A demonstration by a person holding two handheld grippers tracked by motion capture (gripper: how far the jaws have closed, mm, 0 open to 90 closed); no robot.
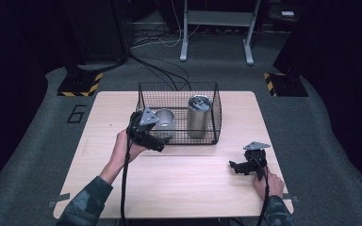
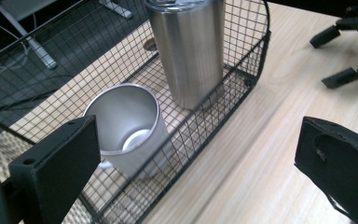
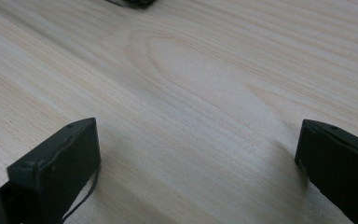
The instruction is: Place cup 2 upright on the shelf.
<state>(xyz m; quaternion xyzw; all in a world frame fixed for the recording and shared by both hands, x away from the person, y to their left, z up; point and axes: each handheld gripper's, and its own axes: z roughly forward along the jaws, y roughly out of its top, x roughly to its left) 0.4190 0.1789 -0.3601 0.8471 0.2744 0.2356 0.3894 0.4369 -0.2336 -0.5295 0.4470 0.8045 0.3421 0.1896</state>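
At the near left corner of the wire basket (image 1: 215, 115), the left gripper (image 1: 162, 140) is held up off the surface (image 1: 184, 183) by a hand (image 1: 122, 148) whose sleeved forearm rises from the bottom edge; its black fingers (image 2: 58, 161) point toward the basket and stand wide apart, holding nothing, with the basket's near wall between them in the left gripper view; inside the basket sits a short steel cup (image 2: 128, 128), open-mouthed, smooth and round, tapering slightly toward its base, just behind the mesh and close to the left finger; farther along the basket stands a tall brushed-steel tumbler (image 2: 191, 51), upright, cylindrical, with a lid on top; the basket itself is a black grid of thin wire, rectangular, resting on the pale wood-grain surface toward its far edge; well apart, toward the near right corner, the right gripper (image 1: 236, 168) lies low over the bare wood, its hand (image 1: 269, 183) behind it, the grey three-cornered plate on top; its fingers (image 3: 56, 170) are likewise spread wide with only the grained wood between them, gripping nothing.
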